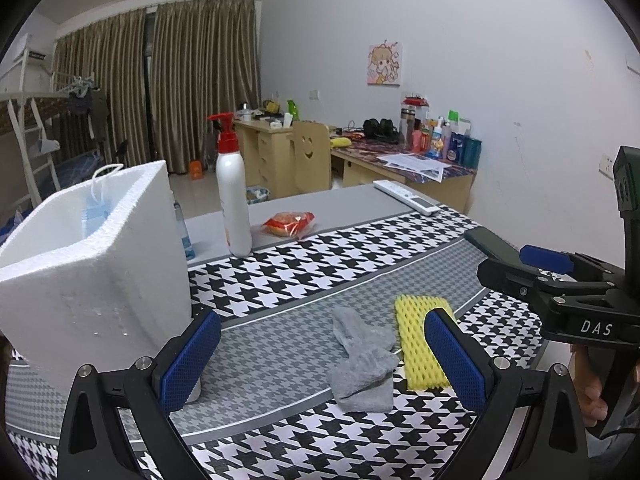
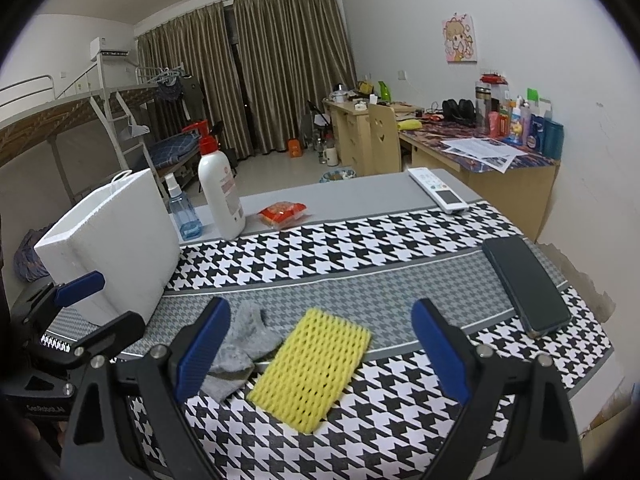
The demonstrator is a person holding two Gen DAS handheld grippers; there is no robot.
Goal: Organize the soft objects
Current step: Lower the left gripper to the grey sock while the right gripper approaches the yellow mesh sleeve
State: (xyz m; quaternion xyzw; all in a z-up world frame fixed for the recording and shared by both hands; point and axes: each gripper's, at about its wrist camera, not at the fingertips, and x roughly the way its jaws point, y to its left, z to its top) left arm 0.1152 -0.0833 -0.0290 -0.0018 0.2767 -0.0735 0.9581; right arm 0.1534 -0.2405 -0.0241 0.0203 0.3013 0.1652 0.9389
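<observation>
Both tongs spread apart and holding nothing: left tongs (image 1: 320, 364) low over the houndstooth tabletop (image 1: 320, 256), blue pads to either side of the grey sock (image 1: 360, 364); right tongs (image 2: 320, 356) likewise wide, framing the yellow foam net (image 2: 312, 368). Sock lying crumpled on the grey checked band of the cloth, its right edge touching the foam net, which lies flat just beside it. At the left of the tabletop, a white foam box (image 1: 92, 264), open at the top, with a blue face mask (image 1: 96, 210) showing inside against its wall. Behind the box, a small blue spray bottle (image 2: 184, 212) and a tall white pump bottle with a red head (image 2: 220, 192), standing upright side by side. Near them, a red snack packet (image 2: 284, 213) lying flat on the plain grey strip. Farther right, a white remote control (image 2: 438, 190) at the far edge and a dark phone (image 2: 526, 284) near the right edge, well apart from the sock and net.
</observation>
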